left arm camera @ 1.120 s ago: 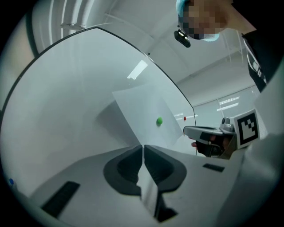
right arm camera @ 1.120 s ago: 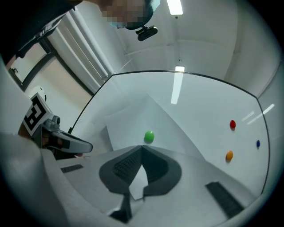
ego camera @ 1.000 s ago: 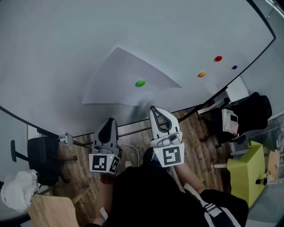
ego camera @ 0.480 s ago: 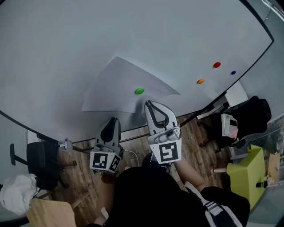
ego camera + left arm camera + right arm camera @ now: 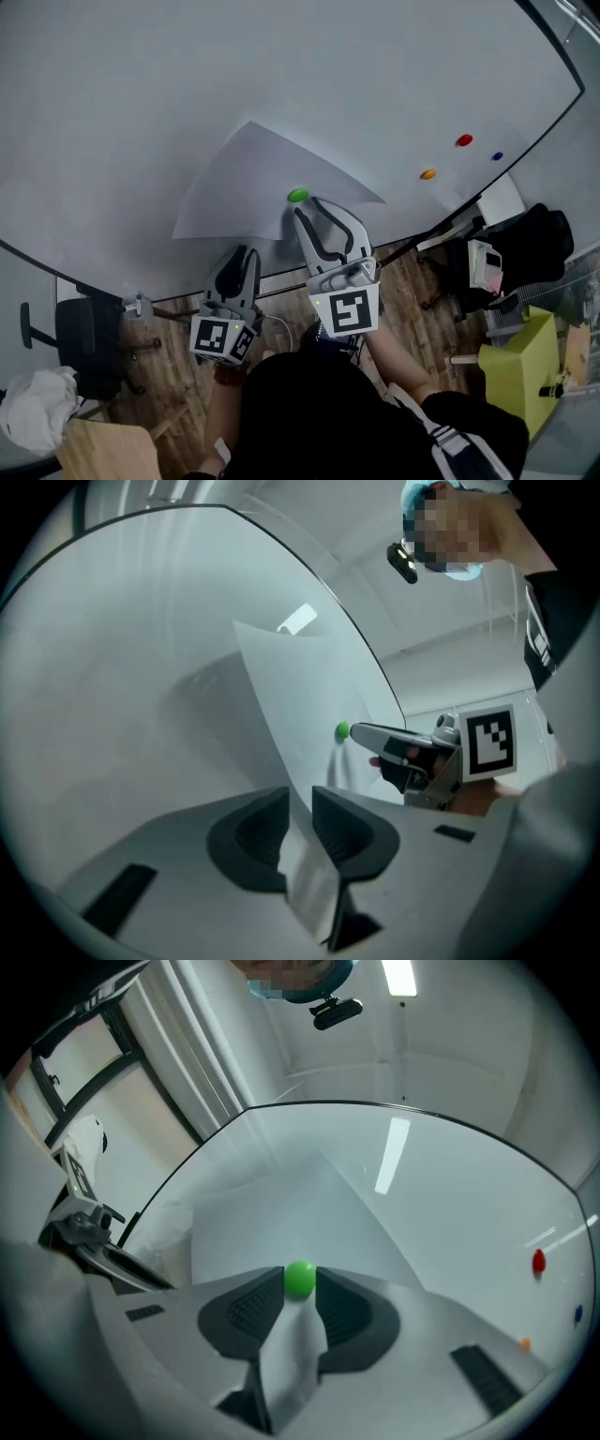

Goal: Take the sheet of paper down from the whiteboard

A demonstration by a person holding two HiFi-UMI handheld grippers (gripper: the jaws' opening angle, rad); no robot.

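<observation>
A white rectangular paper sheet lies flat against the large whiteboard, pinned by a round green magnet. The right gripper is unclenched. Its jaws have just been opening, and the magnet sits between their tips. The left gripper is released too, with its jaws narrowly apart astride the sheet's edge.

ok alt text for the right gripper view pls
A green magnet sits between the tips of the right hand-held gripper, whose jaws have just been opening. The magnet is on a sheet of paper on a whiteboard.
</observation>
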